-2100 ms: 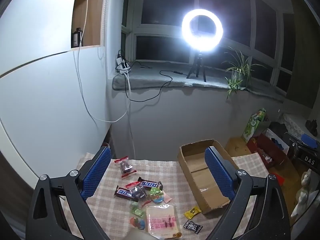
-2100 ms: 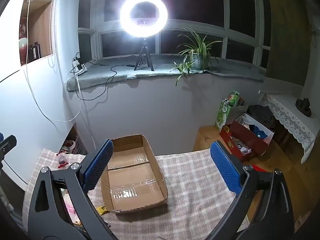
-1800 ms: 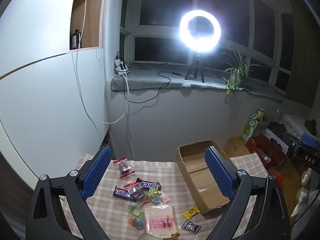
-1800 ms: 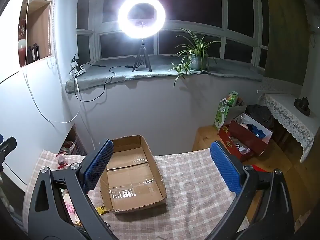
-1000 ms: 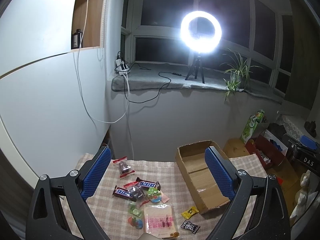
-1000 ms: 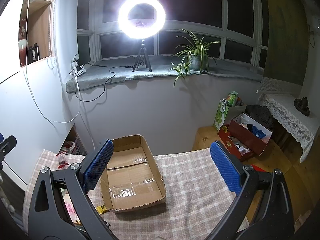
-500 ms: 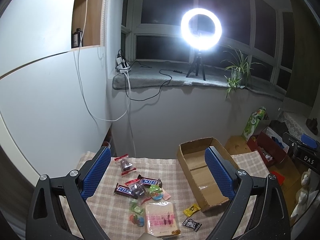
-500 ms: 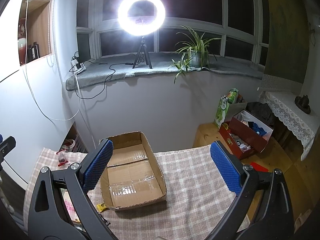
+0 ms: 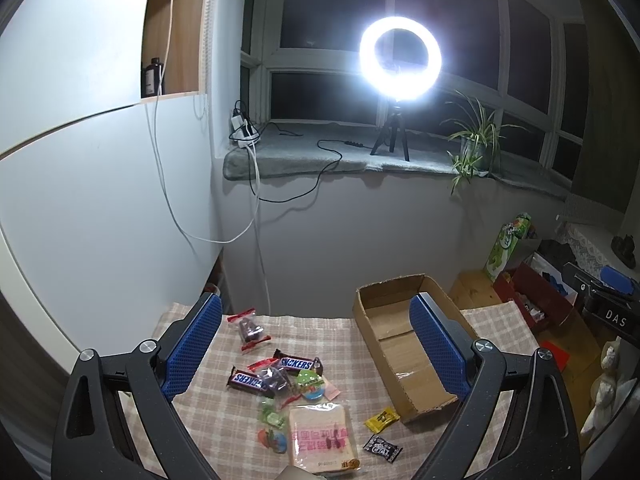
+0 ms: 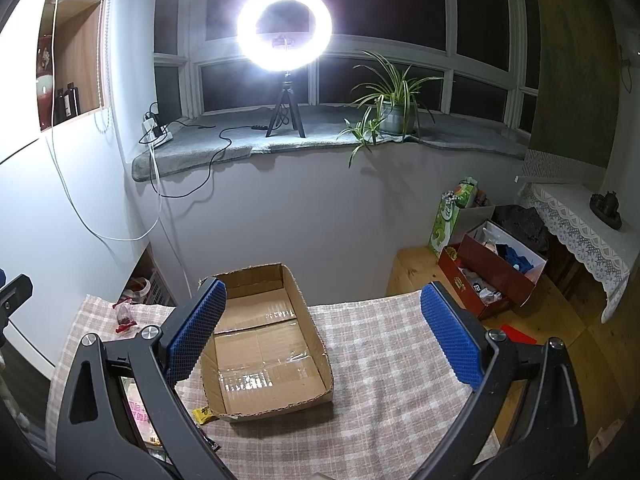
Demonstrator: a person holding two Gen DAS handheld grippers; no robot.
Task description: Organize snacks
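Observation:
An empty cardboard box [image 9: 404, 344] [image 10: 264, 340] sits on the checked tablecloth [image 9: 344, 340]. Left of it lies a heap of snacks: two Snickers bars [image 9: 296, 363], a pink-printed bread pack [image 9: 322, 436], green and blue candies [image 9: 272, 416], a red-ended sweet [image 9: 249, 330], and a yellow packet [image 9: 382, 419] and a black packet [image 9: 382, 447] by the box's near corner. My left gripper [image 9: 316, 346] hangs open above the snacks. My right gripper [image 10: 324, 334] is open above the box and cloth, holding nothing.
A ring light on a tripod [image 10: 285, 28] and a potted plant [image 10: 390, 100] stand on the windowsill behind. Cables [image 9: 256, 184] hang down the wall. Right of the table, boxes with clutter [image 10: 492, 272] sit on the wooden floor. A white cabinet [image 9: 80, 184] is at left.
Both views shift only slightly; the grippers stay open and the snacks and box have not moved.

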